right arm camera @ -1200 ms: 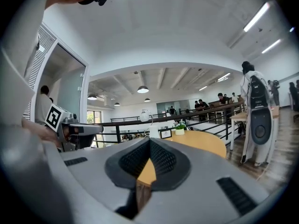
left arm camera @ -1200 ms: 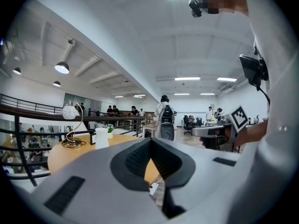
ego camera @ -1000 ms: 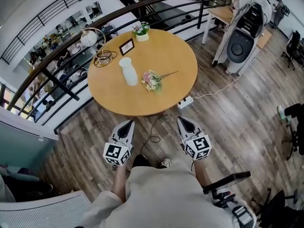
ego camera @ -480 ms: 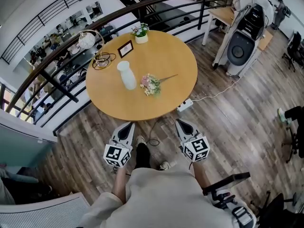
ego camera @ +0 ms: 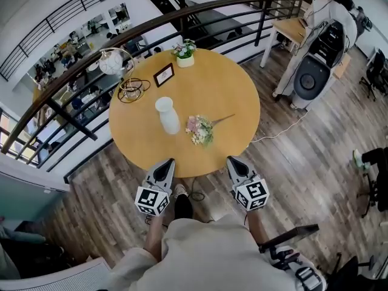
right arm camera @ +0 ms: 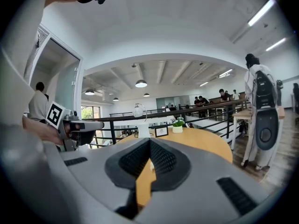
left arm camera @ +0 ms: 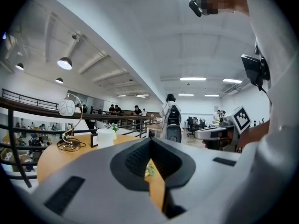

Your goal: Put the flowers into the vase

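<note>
A white vase [ego camera: 167, 115] stands upright near the middle of the round wooden table [ego camera: 236, 96]. A small bunch of pink and white flowers [ego camera: 200, 130] lies on the tabletop just right of it, stem pointing back right. My left gripper [ego camera: 169, 162] and right gripper [ego camera: 233, 160] are held level side by side at the table's near edge, short of both objects. Both are shut with nothing between the jaws. In the left gripper view the gripper [left arm camera: 150, 141] points toward the vase [left arm camera: 105, 137]. In the right gripper view the gripper [right arm camera: 149, 141] faces the vase [right arm camera: 143, 130] too.
At the table's far side are a gold ring lamp with a globe [ego camera: 120, 71], a small picture frame [ego camera: 163, 74] and a potted plant [ego camera: 185, 52]. A dark railing [ego camera: 73, 117] curves behind the table. A person with a backpack [ego camera: 324, 29] stands back right by a desk.
Both grippers and the view have moved forward toward the table. Their tips, about a table's third away a second ago, now sit at its near edge. Vase and flowers have not moved.
</note>
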`<action>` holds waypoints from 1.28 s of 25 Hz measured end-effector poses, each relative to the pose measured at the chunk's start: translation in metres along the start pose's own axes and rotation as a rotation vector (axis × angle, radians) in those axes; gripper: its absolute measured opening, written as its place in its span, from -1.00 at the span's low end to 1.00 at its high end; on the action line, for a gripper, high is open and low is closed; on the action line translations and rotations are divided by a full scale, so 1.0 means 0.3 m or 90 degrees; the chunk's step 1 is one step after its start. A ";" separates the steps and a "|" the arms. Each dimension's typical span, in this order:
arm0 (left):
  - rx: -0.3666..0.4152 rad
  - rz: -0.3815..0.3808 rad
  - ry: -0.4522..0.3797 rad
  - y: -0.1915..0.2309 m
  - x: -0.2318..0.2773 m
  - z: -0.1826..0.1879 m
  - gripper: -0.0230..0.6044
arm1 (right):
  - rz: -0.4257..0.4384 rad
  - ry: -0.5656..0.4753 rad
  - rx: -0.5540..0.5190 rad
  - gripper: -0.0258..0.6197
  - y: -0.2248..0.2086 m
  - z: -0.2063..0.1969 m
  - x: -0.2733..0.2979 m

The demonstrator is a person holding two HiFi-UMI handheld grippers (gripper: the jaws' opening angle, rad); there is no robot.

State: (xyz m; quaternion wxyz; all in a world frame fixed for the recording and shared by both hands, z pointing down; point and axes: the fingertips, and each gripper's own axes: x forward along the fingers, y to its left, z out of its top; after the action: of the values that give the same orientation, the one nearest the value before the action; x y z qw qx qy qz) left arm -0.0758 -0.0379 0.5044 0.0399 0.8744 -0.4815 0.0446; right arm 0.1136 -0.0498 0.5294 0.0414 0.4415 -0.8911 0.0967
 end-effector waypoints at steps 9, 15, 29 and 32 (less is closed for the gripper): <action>-0.008 -0.008 -0.008 0.315 0.133 0.080 -0.91 | -0.015 -0.002 -0.009 -0.89 -0.012 0.135 0.323; -0.010 -0.011 -0.020 0.514 0.199 0.118 -0.91 | -0.030 -0.015 -0.017 -0.89 -0.023 0.214 0.527; -0.028 -0.020 0.011 0.608 0.265 0.076 -0.91 | -0.063 -0.013 -0.005 -0.89 -0.096 0.237 0.613; -0.034 -0.008 0.023 0.592 0.270 0.052 -0.91 | -0.051 -0.008 -0.004 -0.89 -0.119 0.230 0.613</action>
State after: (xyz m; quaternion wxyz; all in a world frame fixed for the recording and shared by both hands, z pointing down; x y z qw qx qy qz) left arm -0.1822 -0.2024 0.5032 0.0726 0.8749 -0.4764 0.0473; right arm 0.0311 -0.2285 0.4962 0.0411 0.4770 -0.8733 0.0897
